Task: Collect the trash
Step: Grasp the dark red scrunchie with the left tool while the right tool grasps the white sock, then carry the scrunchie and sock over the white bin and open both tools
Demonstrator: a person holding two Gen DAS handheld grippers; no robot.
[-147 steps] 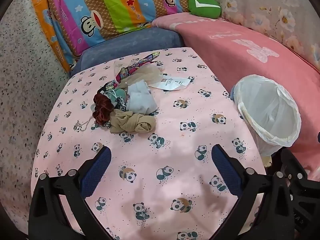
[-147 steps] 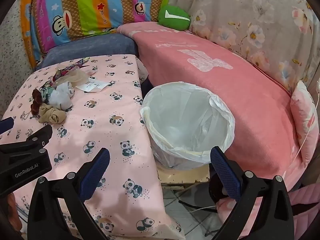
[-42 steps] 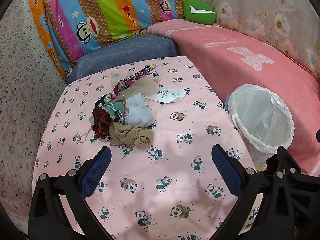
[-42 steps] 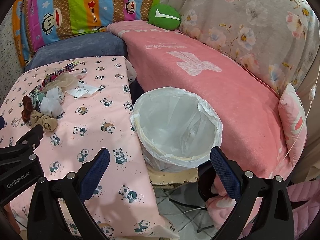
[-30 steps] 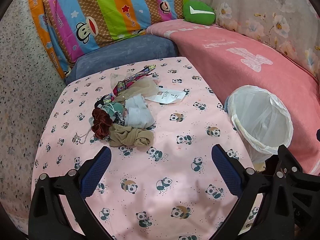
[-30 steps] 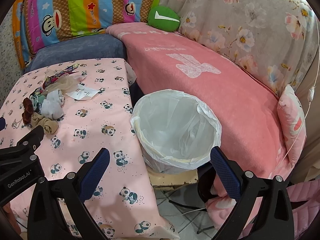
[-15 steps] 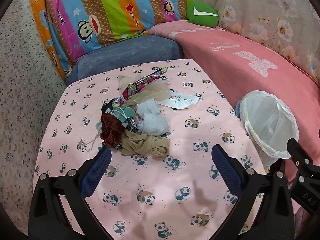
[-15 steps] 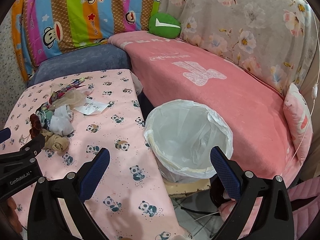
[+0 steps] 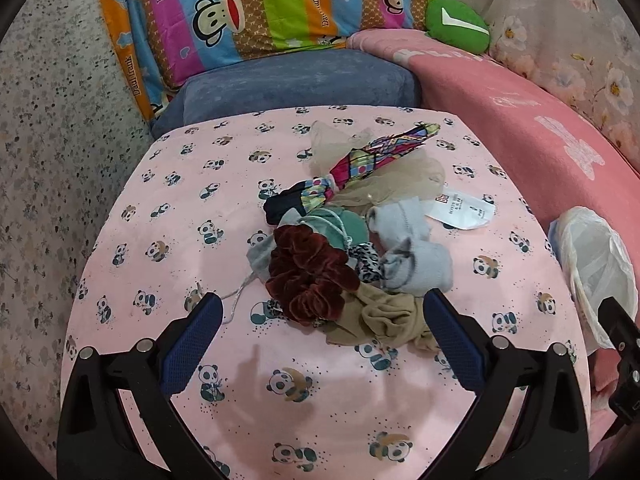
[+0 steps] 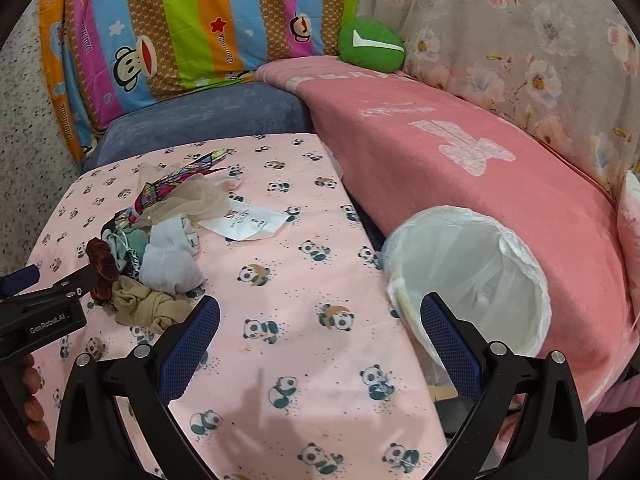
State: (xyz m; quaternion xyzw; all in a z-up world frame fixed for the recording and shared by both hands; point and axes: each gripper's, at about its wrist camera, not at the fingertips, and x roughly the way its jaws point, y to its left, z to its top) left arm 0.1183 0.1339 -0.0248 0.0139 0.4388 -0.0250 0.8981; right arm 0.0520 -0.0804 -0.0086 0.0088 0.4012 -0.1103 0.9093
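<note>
Your left tongs point(image 9: 322, 322) are wide open and empty, just over the dark red scrunchie point(image 9: 310, 276) and tan stocking point(image 9: 384, 320) in the pile on the table point(image 9: 160, 208). Your right tongs point(image 10: 320, 324) are wide open too, beside the white-lined trash bin point(image 10: 472, 276).

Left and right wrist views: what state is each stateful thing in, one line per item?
Left gripper: jaws open, empty, over the near edge of the pile.
Right gripper: jaws open, empty.
Trash bin: lined with a white bag, looks empty.
Pile of trash: heaped loose on the table.
Paper tag: lying flat beside the pile.
</note>
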